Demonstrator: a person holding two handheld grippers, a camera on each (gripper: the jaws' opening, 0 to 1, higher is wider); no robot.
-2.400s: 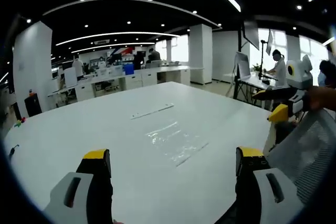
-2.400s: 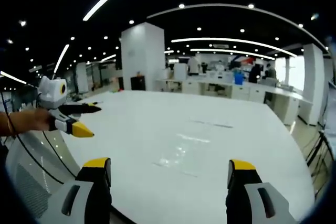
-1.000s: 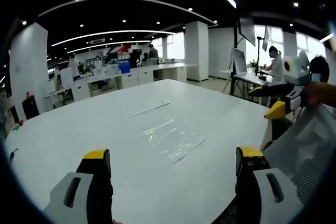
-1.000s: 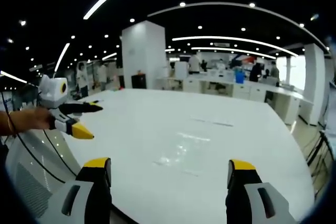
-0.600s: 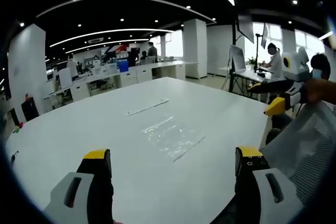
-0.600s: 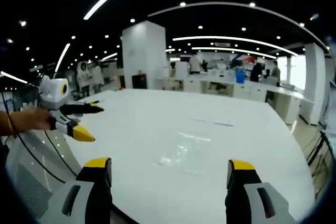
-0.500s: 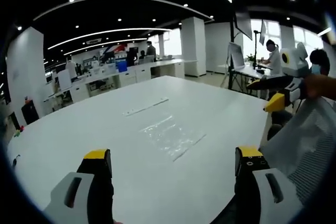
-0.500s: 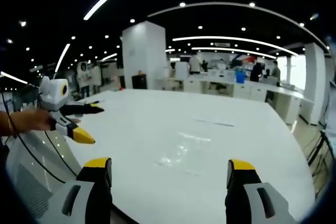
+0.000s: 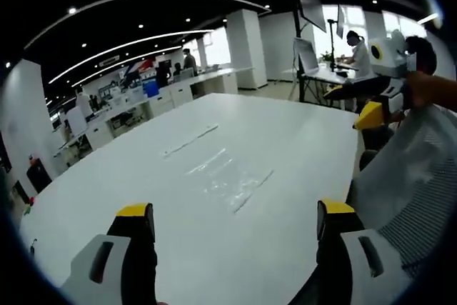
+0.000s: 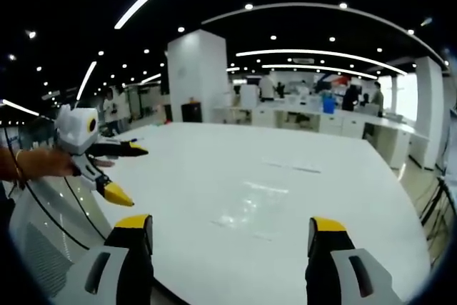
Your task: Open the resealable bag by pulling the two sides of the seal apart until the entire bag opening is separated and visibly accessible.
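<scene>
While your left gripper [image 9: 228, 223] and right gripper [image 10: 225, 237] hover with jaws apart, the clear resealable bag [image 9: 230, 180] lies flat on the white counter [image 9: 128, 198]. Its contents cannot be made out. Neither gripper touches it.

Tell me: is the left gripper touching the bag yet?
Apart. In the left gripper view the left gripper is open, with bare white table between its jaws and the clear bag lying flat.

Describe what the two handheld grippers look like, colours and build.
Both match: the left gripper and right gripper each have two black jaws with yellow tips on light grey housings bearing dark slots. From the side, each shows a white body.
</scene>
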